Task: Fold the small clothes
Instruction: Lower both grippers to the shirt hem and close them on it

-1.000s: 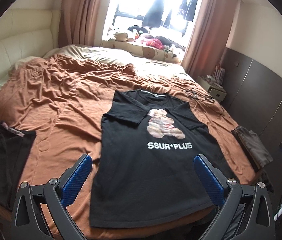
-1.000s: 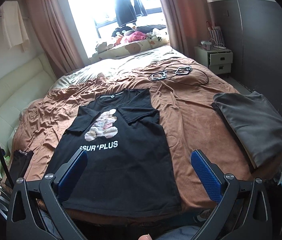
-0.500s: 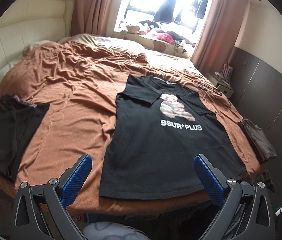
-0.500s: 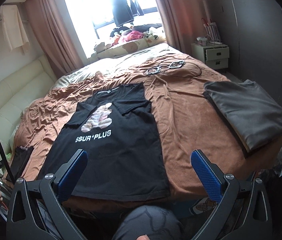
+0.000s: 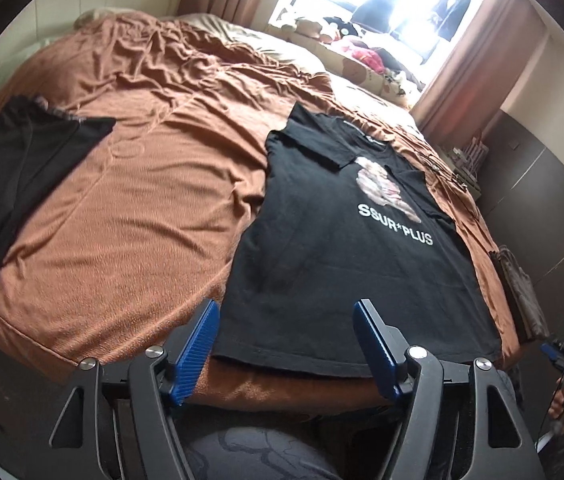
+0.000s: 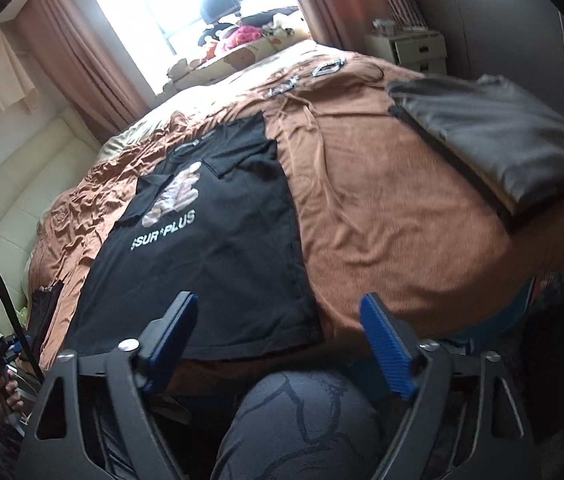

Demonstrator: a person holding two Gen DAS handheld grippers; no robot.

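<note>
A black T-shirt [image 5: 333, 256] with a bear print and white lettering lies flat on the brown bedspread [image 5: 130, 216], sleeves folded inward. My left gripper [image 5: 283, 320] hovers low at the near hem. Its blue jaws are closing, the hem's left corner is between them, and the pads are not pressing on cloth. In the right wrist view the same T-shirt [image 6: 210, 264] shows its right hem corner between the fingers of my right gripper [image 6: 278, 308]. Those jaws are also closing without touching it.
A folded black garment [image 5: 14, 184] lies at the bed's left edge and a folded grey garment [image 6: 493, 136] at its right edge. Hangers and cables [image 6: 325, 68] lie farther back. A white nightstand [image 6: 417, 50] stands by the wall. A person's knee [image 6: 301, 420] is below the grippers.
Both grippers have dropped toward the shirt's near hem and tilted. Their jaws have narrowed from fully wide. The shirt has not moved.
</note>
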